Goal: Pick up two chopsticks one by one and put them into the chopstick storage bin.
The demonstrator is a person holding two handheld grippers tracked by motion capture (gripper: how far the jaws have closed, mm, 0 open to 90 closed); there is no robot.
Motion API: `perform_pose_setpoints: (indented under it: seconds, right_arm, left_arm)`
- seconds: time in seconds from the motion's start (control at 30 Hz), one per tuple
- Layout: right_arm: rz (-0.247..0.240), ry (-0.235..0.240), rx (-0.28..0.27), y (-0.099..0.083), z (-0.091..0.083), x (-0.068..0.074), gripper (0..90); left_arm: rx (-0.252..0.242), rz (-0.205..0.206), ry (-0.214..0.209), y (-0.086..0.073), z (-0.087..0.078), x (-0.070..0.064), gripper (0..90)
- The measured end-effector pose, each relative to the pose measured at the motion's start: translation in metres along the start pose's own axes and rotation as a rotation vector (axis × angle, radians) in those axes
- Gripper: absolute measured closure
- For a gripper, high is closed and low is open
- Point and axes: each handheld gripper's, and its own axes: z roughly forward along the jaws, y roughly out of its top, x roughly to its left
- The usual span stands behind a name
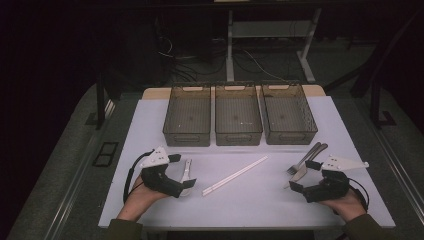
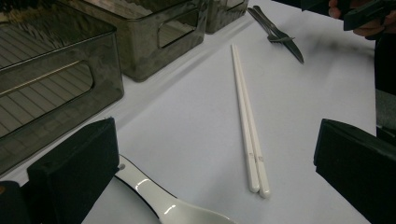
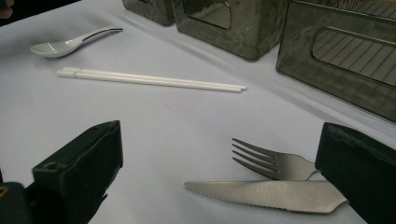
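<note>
On the white table lie a white spoon (image 1: 186, 176), a pair of white chopsticks (image 1: 234, 175), and a metal fork (image 1: 302, 160) beside a metal knife (image 1: 299, 172). My left gripper (image 1: 183, 171) stands open around the spoon (image 2: 163, 200), with the chopsticks (image 2: 247, 119) ahead of it. My right gripper (image 1: 304, 175) is open too, its jaws astride the knife (image 3: 266, 193) and fork (image 3: 271, 163). Nothing is held in either one.
Three dark see-through bins (image 1: 187, 114) (image 1: 238, 113) (image 1: 288, 112) stand in a row at the back of the white mat (image 1: 260, 200). Bare mat lies between the cutlery and along the front edge. Desk legs and cables are on the floor beyond.
</note>
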Motion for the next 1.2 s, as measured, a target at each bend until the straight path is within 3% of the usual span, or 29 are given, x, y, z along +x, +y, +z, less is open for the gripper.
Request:
perform_pose_setpoints:
  seconds: [0.7, 0.93, 1.2]
  right_arm:
    - [0.012, 0.023, -0.008, 0.002, -0.001, 0.000, 0.7]
    - [0.020, 0.028, -0.012, 0.002, -0.002, 0.000, 0.7]
    - [0.023, 0.028, -0.013, 0.002, -0.001, 0.000, 0.7]
  left_arm:
    - [0.005, 0.025, -0.027, 0.021, 0.021, -0.004, 0.0]
    - [-0.013, 0.028, -0.041, 0.032, 0.030, -0.005, 1.3]
    - [0.011, 0.036, -0.049, 0.039, 0.046, -0.008, 6.3]
